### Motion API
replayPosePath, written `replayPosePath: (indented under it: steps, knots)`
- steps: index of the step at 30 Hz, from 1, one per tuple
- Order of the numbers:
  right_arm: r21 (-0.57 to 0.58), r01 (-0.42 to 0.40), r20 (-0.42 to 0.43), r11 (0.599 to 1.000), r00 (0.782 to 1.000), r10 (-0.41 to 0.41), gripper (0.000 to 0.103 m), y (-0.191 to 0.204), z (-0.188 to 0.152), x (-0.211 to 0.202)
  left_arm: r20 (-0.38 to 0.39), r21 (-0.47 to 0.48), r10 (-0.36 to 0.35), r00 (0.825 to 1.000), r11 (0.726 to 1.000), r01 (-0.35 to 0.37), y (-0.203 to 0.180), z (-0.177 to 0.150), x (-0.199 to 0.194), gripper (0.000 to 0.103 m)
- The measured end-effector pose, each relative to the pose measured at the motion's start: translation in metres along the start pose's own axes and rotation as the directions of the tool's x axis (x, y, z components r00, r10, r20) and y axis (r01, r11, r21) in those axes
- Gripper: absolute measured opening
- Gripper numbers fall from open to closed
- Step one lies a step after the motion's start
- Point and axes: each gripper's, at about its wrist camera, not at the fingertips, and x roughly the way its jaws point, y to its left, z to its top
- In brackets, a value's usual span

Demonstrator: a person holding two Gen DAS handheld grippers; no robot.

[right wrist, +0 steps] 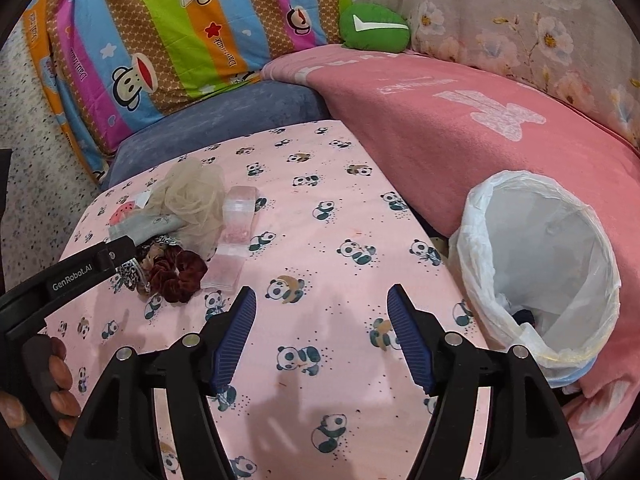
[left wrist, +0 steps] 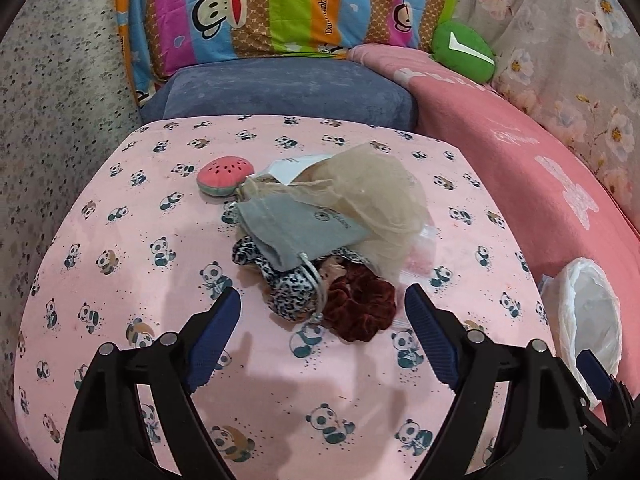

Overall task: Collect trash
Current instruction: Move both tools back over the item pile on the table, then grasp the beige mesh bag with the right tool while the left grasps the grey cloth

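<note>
blue-padded fingers of the left tool [left wrist: 322, 308] stand wide apart and grip nothing, low over the panda-print counter [left wrist: 120, 280]; just past them at 12 o'clock lies the trash heap: a dark red scrunchie [left wrist: 360, 308] touching a leopard-print scrunchie [left wrist: 288, 284], a grey pouch [left wrist: 296, 236] on top, beige mesh [left wrist: 372, 196] behind, a watermelon plush [left wrist: 226, 176] at 11 o'clock. the lined bin [left wrist: 592, 320] shows at 3 o'clock. from the right wrist, the right tool [right wrist: 322, 306] is likewise spread and empty over bare cloth, the heap at 10 o'clock with clear zip bags [right wrist: 236, 232] beside the mesh, the bin [right wrist: 536, 264] at 2 o'clock, well apart from the heap. this looks like the reach for a first piece; next, the left tool likely needs to drop onto the red scrunchie and close.
</note>
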Motion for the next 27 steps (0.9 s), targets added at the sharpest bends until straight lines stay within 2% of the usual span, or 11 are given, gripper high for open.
replayPosePath:
  steps: [10,14,20,27]
  knots:
    - [-0.041,-0.037,-0.011,0.998,0.999,0.037,0.066,0.038,0.017,0.031,-0.004,-0.066,0.038,0.999,0.997,-0.038,0.044,0.023,0.021,0.08]
    - [-0.048,-0.046,-0.018,0.998,0.999,0.046,0.066,0.049,0.025,0.045,-0.005,-0.074,0.024,1.0,0.997,-0.025,0.05,0.036,0.033,0.078]
    - [-0.049,-0.055,-0.034,0.997,0.998,0.053,0.066,0.064,0.036,0.068,-0.045,-0.088,-0.005,0.999,0.996,0.001,0.057,0.049,0.058,0.073]
    - [-0.024,-0.137,-0.025,0.99,0.99,0.137,0.066,0.084,0.065,0.086,-0.045,-0.11,-0.03,0.999,0.994,0.025,0.063,0.059,0.068,0.073]
